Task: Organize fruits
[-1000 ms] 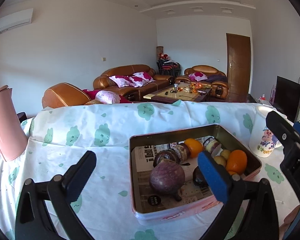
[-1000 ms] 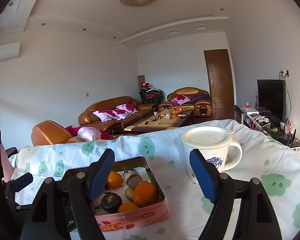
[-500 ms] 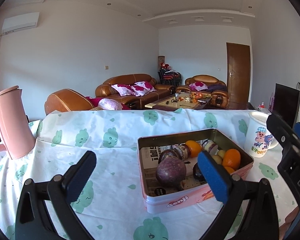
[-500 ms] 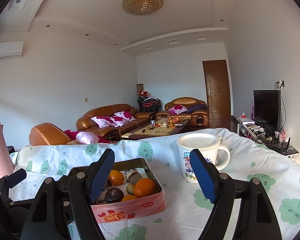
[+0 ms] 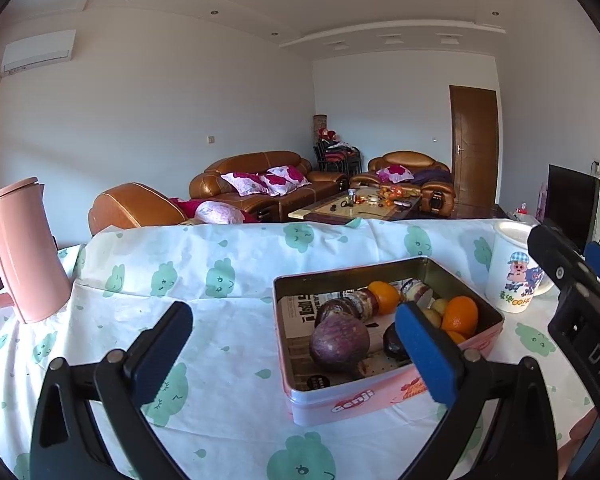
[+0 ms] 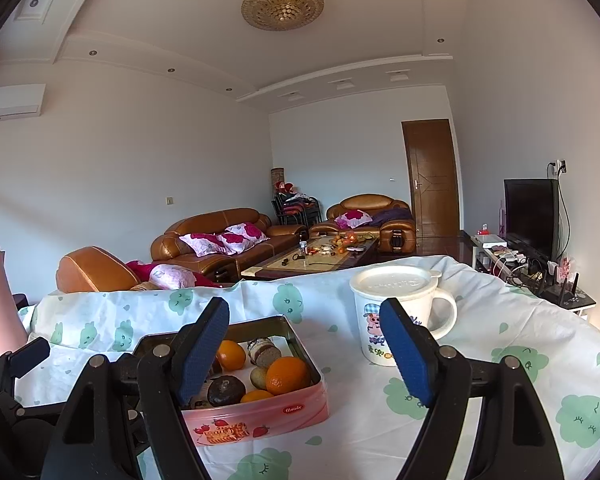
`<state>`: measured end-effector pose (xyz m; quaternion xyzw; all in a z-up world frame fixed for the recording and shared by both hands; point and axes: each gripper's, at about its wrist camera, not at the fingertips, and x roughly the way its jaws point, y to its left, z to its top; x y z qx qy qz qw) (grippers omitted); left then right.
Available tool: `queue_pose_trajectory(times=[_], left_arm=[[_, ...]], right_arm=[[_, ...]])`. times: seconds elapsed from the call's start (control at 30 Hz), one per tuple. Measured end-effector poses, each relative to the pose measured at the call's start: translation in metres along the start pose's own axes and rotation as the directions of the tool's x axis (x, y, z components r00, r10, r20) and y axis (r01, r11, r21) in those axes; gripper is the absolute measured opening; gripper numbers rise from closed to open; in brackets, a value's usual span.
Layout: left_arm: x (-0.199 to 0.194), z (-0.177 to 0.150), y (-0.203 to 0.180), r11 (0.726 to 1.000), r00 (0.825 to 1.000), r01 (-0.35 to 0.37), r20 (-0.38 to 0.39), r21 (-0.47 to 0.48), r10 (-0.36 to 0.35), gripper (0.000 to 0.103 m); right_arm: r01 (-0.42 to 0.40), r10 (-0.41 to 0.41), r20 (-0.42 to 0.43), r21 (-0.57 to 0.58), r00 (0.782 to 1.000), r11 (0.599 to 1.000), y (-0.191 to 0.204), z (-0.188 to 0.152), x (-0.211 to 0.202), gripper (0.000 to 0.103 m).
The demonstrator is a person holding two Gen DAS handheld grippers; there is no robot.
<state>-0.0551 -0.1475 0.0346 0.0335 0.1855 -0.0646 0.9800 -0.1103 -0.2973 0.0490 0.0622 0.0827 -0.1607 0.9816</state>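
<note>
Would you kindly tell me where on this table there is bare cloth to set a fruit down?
The widest free patch of tablecloth lies between the pink kettle and the tin. A narrower strip runs between the tin and the lidded mug. Inside the tin it is crowded towards the mug side.

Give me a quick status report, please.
Left gripper and right gripper open, empty. Fruits sit in pink rectangular tin. White lidded mug beside it.

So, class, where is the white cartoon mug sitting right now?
The white lidded mug stands on the patterned tablecloth just right of the pink fruit tin in the right wrist view; in the left wrist view it sits at the far right.
</note>
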Motion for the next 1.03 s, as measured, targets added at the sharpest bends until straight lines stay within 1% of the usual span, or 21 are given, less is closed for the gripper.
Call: queue_pose_trajectory(times=[0.43,0.6,1.03], left_arm=[[0.0009,0.0001,-0.0006,1.000,1.000,-0.001,-0.003,0.001,0.001,0.103],[0.0021,-0.0006,-0.0011,1.000,1.000,-0.015,-0.005,0.006,0.015,0.103],[0.0019,-0.0013,0.0014,1.000,1.000,-0.001,-0.011,0.002,0.001,0.103]], right_arm=[[0.002,-0.002,-0.005,0.001,1.000,1.000,-0.0010,0.0001,-0.0008,0.079],[0.006,-0.006,-0.008,0.003,1.000,1.000,-0.0013,0.0003,-0.0004,0.079],[0.006,-0.006,-0.010,0.003,1.000,1.000,-0.0014,0.0003,-0.0002,0.079]])
